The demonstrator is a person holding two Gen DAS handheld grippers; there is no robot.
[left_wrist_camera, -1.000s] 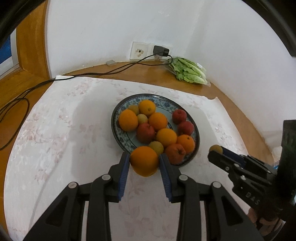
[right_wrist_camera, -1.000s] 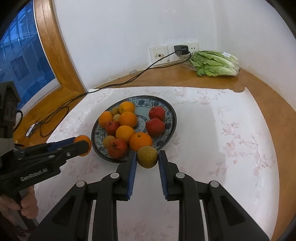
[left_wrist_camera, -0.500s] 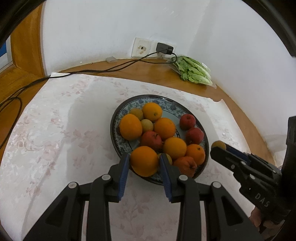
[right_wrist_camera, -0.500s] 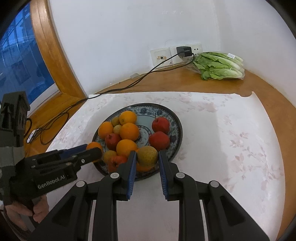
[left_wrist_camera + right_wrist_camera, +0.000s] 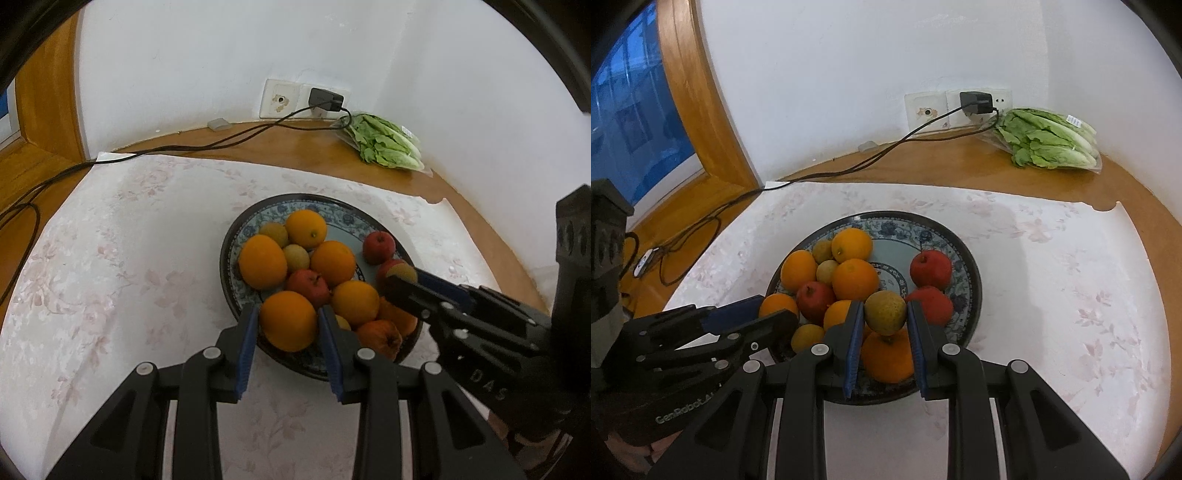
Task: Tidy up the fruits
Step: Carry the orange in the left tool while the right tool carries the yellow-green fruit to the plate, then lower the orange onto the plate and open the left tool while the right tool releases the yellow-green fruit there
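Observation:
A blue patterned plate (image 5: 332, 208) (image 5: 964, 258) on the white floral cloth holds several oranges, red apples and small brown-green pears. My left gripper (image 5: 288, 325) is shut on an orange (image 5: 289, 320) and holds it over the plate's near left rim. My right gripper (image 5: 885, 314) is shut on a brown-green pear (image 5: 885, 312) and holds it over the plate's near part, above an orange (image 5: 886, 356). Each gripper shows in the other's view: the right gripper (image 5: 402, 275) with the pear, the left gripper (image 5: 775, 306) with the orange.
A bag of lettuce (image 5: 384, 146) (image 5: 1049, 138) lies at the back right by the wall. A black charger (image 5: 325, 99) sits in the wall socket; its cable (image 5: 166, 149) runs left along the wooden sill. A wooden window frame (image 5: 701, 92) stands at the left.
Both grippers have moved forward with their fruit, from in front of the plate to above its near part. The fruit on the plate has not moved.

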